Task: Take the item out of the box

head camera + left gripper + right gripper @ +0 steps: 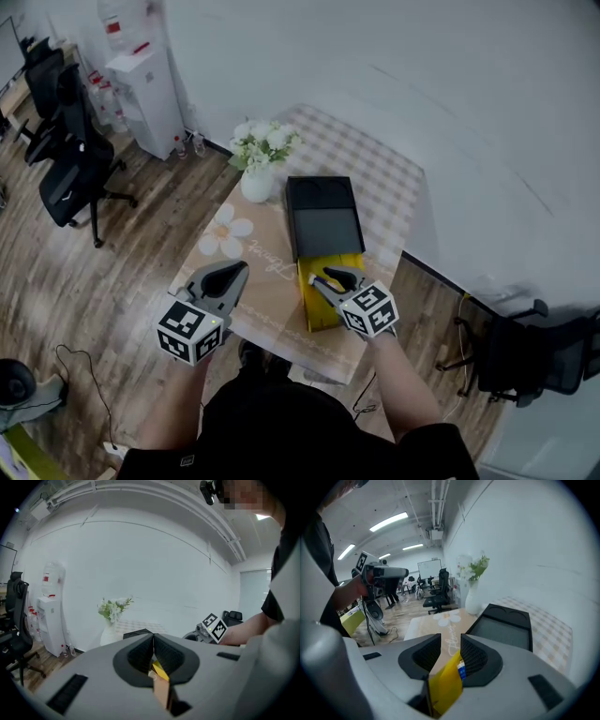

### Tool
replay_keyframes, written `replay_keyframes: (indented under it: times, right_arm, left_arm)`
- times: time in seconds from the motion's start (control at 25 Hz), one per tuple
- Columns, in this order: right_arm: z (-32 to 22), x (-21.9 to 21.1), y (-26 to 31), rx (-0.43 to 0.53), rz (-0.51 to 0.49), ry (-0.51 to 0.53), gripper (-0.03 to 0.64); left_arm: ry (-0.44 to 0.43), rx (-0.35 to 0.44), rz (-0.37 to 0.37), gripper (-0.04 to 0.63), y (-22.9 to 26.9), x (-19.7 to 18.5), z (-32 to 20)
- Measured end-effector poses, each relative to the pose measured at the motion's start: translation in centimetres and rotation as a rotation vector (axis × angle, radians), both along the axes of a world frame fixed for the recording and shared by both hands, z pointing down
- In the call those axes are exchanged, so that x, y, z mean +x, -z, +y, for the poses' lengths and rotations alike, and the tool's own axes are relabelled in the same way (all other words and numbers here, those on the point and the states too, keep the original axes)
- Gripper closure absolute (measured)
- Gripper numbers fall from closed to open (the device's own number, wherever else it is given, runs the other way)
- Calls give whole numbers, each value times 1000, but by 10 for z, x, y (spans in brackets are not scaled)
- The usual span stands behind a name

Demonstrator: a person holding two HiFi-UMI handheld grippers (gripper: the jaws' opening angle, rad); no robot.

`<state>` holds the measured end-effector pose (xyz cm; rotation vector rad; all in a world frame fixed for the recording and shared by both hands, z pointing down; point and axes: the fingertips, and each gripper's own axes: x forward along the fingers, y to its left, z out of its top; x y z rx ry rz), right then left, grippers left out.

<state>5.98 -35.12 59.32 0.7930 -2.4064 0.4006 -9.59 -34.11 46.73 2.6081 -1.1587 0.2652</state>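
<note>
An open black box lies on the table, its dark inside showing nothing I can make out. A yellow item lies just in front of it, near the table's front edge. My right gripper hovers over that yellow item. In the right gripper view its jaws stand apart, and the yellow item sits low between them, leaning on the right jaw. The black box is straight ahead there. My left gripper hangs to the left over the tablecloth, shut and empty, its jaws meeting.
A white vase of flowers stands behind the box on the left. The tablecloth carries a daisy print. On the wooden floor stand black office chairs and a water dispenser at the left, and another chair at the right.
</note>
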Motion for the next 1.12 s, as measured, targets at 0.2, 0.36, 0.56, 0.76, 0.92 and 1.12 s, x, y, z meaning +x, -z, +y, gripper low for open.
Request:
replay_keyframes:
  times: [0.2, 0.36, 0.56, 0.76, 0.92, 1.12]
  right_arm:
    - [3, 5, -55, -90, 123, 44, 479]
    - [2, 9, -90, -126, 230, 79, 468]
    - [-7, 19, -125, -164, 334, 78, 468]
    - [-6, 28, -149, -196, 398, 90, 468]
    - [-6, 32, -153, -196, 416, 100, 472]
    - [-9, 35, -130, -189, 365, 75, 477]
  left_arm:
    - [1, -28, 11, 580, -22, -4, -3]
    - [-5, -53, 21, 580, -41, -4, -7]
    - [-8, -84, 45, 580, -65, -1, -6]
    - [24, -99, 54, 580, -73, -6, 1]
    - [55, -82, 43, 580, -59, -15, 7]
    - [69, -39, 11, 580, -31, -22, 14]
